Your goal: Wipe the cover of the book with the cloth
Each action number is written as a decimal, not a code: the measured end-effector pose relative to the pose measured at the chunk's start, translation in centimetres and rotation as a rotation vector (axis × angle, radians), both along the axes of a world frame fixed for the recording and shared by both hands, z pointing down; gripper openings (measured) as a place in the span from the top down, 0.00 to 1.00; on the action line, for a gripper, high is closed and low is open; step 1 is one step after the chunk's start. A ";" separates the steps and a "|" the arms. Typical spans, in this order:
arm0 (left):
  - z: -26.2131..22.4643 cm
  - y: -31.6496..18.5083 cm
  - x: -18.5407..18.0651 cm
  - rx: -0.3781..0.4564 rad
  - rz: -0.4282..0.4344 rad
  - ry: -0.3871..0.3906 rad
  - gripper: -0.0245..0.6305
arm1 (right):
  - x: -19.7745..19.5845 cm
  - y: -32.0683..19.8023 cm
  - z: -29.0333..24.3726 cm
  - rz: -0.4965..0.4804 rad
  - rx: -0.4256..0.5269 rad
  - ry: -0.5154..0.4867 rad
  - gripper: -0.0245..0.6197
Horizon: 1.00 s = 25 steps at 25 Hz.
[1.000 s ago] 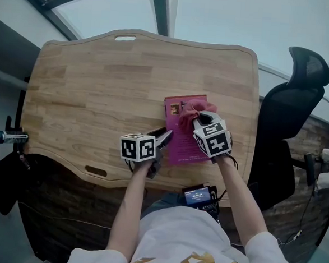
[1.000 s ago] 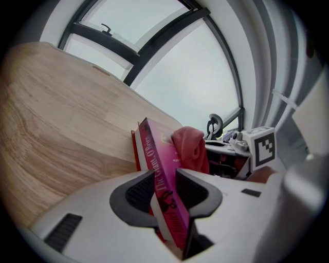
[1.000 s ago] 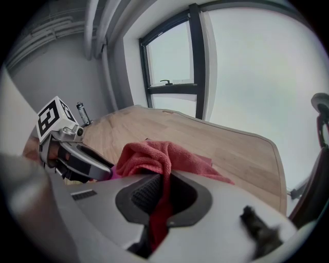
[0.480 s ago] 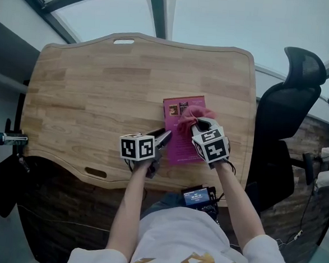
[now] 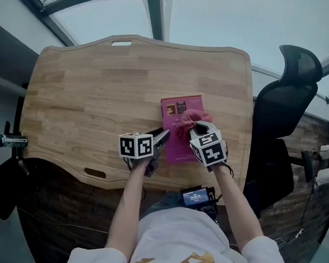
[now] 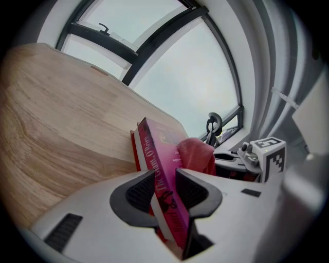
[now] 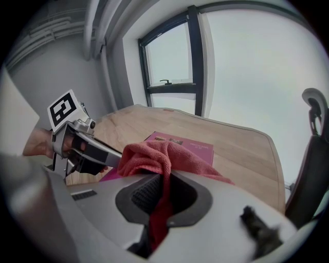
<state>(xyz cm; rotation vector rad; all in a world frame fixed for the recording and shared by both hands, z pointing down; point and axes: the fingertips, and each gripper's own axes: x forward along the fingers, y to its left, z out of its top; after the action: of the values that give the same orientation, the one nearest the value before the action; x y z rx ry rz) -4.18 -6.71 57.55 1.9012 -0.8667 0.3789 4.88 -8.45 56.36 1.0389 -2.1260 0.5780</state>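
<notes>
Currently the left tongs [image 6: 165, 191] are clamped on the book [image 6: 153, 146], gripping it across the spine edge. The right tongs [image 7: 163, 194] are clamped on the pink cloth [image 7: 149, 154], which bunches out ahead of them and rests on the cover.

Since a second ago the cloth and right tongs have slid toward the person's side of the cover, so the small picture [image 5: 180, 107] at the far edge is more exposed. The left tongs haven't shifted.

Spine lettering in the left gripper view reads "The Giant, O'Brie…", probably "O'Brien"; the last letters are too soft to confirm. Cover print is too small to read in the head view.

Only the head view shows the book lying flat on the wooden table [image 5: 100, 84], toward its near right part, with a black office chair [image 5: 280, 119] beside the table. The right gripper view shows the left tongs' marker cube [image 7: 62, 109].
</notes>
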 end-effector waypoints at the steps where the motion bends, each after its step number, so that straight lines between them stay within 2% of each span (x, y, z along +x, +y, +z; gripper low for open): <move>1: 0.0 0.0 0.0 0.000 0.001 -0.001 0.76 | 0.0 0.2 0.0 0.001 0.000 -0.001 0.90; 25: 0.0 0.1 0.1 -0.003 0.006 0.006 0.76 | 0.9 4.3 0.0 0.031 -0.023 -0.051 0.90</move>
<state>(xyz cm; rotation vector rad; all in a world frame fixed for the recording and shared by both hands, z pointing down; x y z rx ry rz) -4.08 -6.62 57.58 1.9020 -0.8564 0.3783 5.79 -4.10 56.34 1.0562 -2.1459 0.6485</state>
